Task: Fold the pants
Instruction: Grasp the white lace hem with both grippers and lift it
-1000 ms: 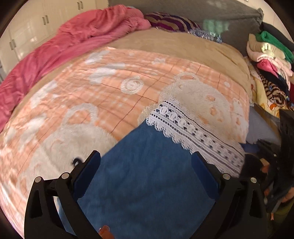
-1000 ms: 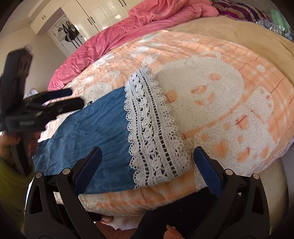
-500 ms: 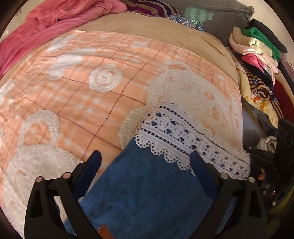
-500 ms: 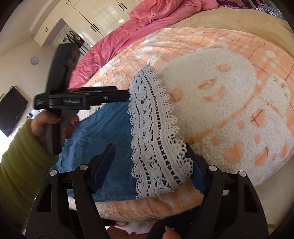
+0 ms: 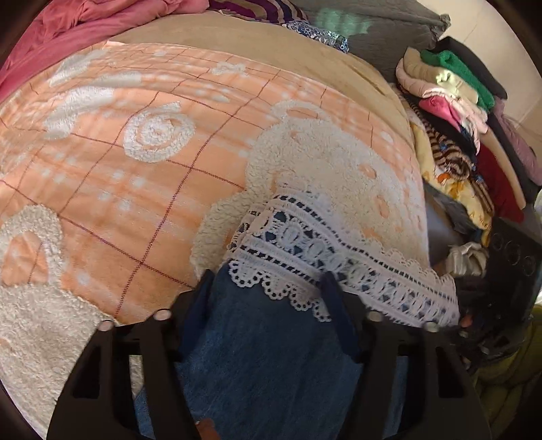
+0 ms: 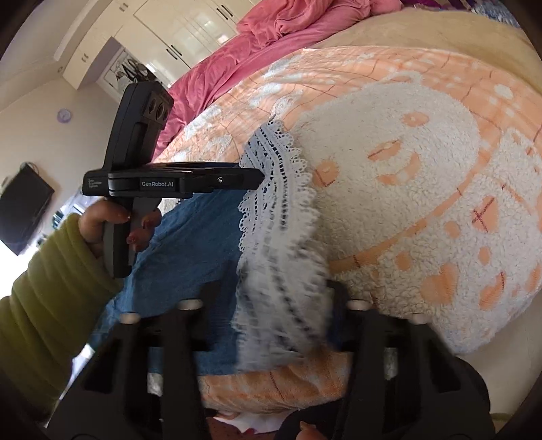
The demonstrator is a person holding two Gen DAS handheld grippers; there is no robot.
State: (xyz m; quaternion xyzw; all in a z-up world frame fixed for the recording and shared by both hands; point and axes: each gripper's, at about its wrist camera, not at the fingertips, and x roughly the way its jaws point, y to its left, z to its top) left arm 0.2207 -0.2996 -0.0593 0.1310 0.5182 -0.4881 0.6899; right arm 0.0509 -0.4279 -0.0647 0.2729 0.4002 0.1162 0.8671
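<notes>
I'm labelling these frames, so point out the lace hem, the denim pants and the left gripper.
lace hem point(image 5: 338, 257), left wrist view, middle of the white band.
denim pants point(image 5: 271, 355), left wrist view, blue cloth between the fingers.
left gripper point(image 6: 259, 176), right wrist view, fingertips at the lace.

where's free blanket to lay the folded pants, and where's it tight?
Free: the orange blanket left of the lace hem, up to the pink duvet; also the white fleece patch right of the hem. Tight: the bed's right edge by the clothes stack, and the near edge, where the denim pants and both grippers sit.

Blue denim pants point(image 5: 271, 355) with white lace hem point(image 5: 338, 257), flat on bedspread.
</notes>
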